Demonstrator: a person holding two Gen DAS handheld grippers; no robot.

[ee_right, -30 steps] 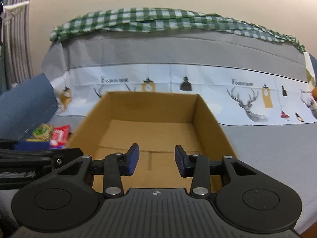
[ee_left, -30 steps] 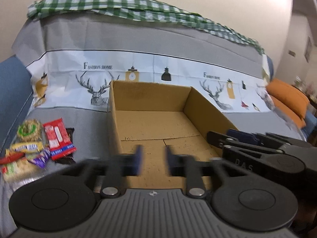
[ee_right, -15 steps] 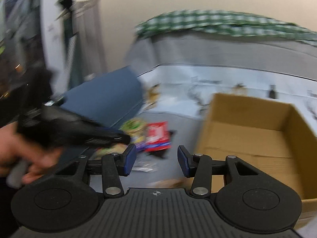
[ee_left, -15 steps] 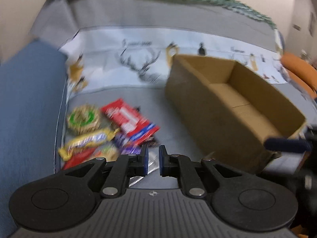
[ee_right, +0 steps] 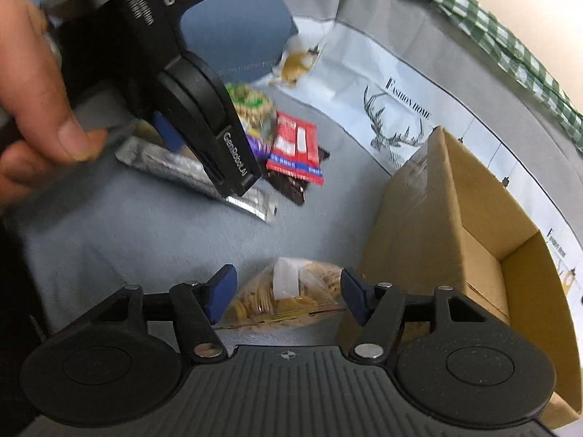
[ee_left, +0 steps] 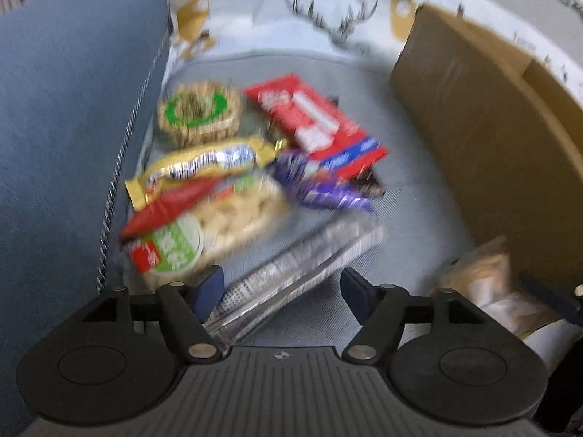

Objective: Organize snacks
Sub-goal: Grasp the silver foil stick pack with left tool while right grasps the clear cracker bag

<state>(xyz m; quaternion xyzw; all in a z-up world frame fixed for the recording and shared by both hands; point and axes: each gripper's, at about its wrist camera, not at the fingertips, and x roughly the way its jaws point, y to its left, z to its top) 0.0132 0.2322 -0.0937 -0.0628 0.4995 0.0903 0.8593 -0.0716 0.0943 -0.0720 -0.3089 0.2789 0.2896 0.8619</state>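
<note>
A pile of snack packs lies on the grey sofa seat: a silver pack, a red bar, a yellow bar, a purple pack, a round green-labelled pack and a clear nut pack. My left gripper is open, fingers either side of the silver pack's near end. My right gripper is open around a clear bag of yellow snacks. The empty cardboard box stands right of the pile, and shows in the left wrist view.
A blue cushion borders the pile on the left. The sofa back carries a deer-print cover and a green checked cloth. The hand holding the left gripper fills the right wrist view's upper left.
Both grippers swung left from over the box down to the snacks. The left gripper opened wide over the silver pack. The right gripper came down around the clear bag.
</note>
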